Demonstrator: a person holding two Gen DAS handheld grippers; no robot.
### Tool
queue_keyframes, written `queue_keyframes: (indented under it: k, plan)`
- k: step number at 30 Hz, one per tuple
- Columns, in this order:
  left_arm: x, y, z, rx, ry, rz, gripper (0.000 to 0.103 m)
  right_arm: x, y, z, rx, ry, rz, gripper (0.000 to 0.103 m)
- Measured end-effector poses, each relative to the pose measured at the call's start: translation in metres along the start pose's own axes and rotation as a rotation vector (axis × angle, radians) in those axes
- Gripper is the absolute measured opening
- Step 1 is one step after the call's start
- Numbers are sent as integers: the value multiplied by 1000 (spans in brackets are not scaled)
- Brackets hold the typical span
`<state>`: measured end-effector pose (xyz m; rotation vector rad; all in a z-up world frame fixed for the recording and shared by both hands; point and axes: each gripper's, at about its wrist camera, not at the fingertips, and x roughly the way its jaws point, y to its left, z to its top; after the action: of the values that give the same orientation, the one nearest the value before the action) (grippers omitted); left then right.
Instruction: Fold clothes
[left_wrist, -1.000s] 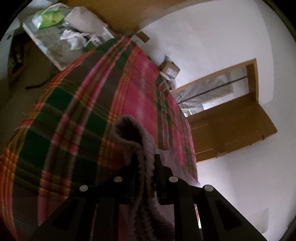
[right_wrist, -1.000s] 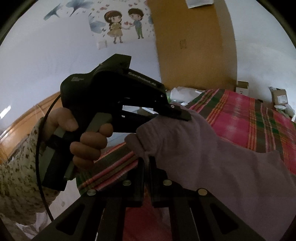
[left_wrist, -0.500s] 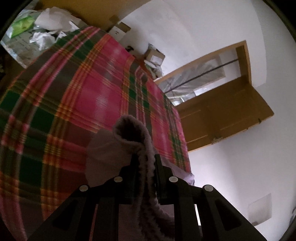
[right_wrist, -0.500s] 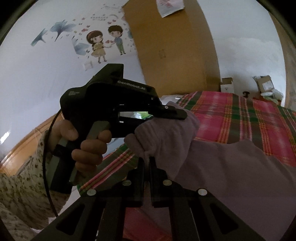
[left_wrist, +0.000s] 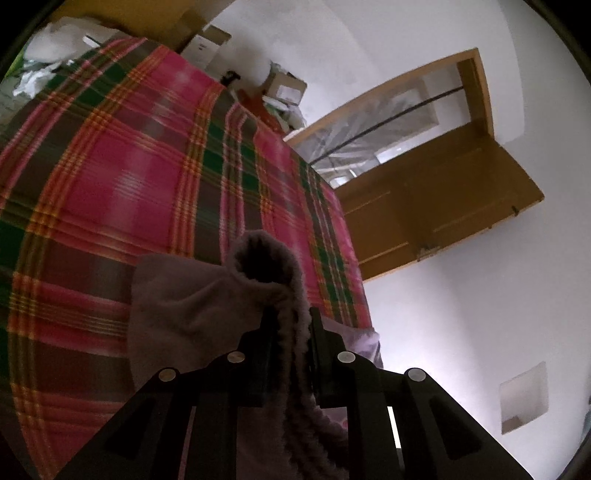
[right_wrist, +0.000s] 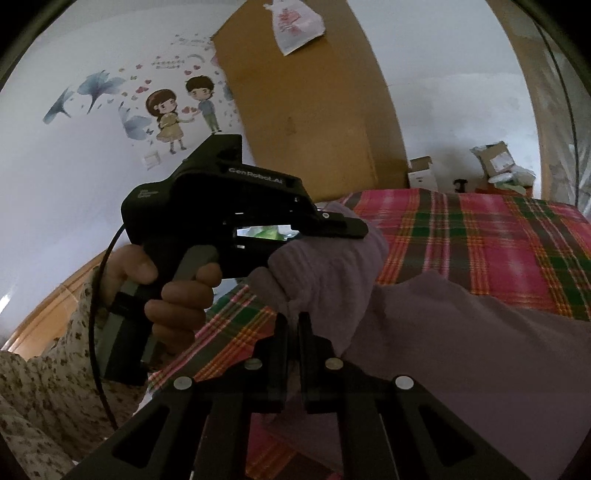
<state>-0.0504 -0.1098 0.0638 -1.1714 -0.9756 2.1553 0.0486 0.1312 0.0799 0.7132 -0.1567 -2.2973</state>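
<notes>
Right, both grippers are clamping the same lilac garment (right_wrist: 461, 350), lifted above the plaid bedspread (left_wrist: 122, 177).

- Left gripper (left_wrist: 291, 325): jaws closed on a bunched, ribbed edge of the garment; a fold is looping up past the tips, rest of the cloth draping down toward the bedspread.
- Right gripper (right_wrist: 291, 328): jaws nearly together, pinching an edge of the garment just beside the left gripper's hold. In the right wrist view the person's hand (right_wrist: 177, 291) is squeezing the left gripper's trigger.
- Garment body is trailing off to the right, lower part resting on the bedspread.

Risks, as judged:
- The two holds are sitting v. close together, so the cloth between them isn't spreading; laid down like this it'll prob. bunch, not lie flat.
- Left grip is on a thick roll: may be catching 2+ layers, so the fold line could come out skewed.
- Right pinch looks shallow, near the edge; a tug apart could slip it out.
- Trailing part dragging on the bedspread could wrinkle or twist.
</notes>
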Motion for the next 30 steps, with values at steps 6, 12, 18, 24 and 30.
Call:
queue_keyframes:
  k: [6,12,18,24,30]
  plan:
    - [24,-12,-5,19,43,-1,17,-12,-17,-7,34,-9,-18,5]
    - [42,-19,-11,23,76,0,17,-21,-31,-13,63,-9,-30,5]
    - [62,-22,-17,32,113,15,17,-26,-46,-22,99,-4,-43,5]
    - [78,-10,-21,17,149,19,17,-23,-60,-35,124,38,-66,5]
    - [88,-4,-25,12,166,2,17,-20,-71,-50,160,67,-84,5]
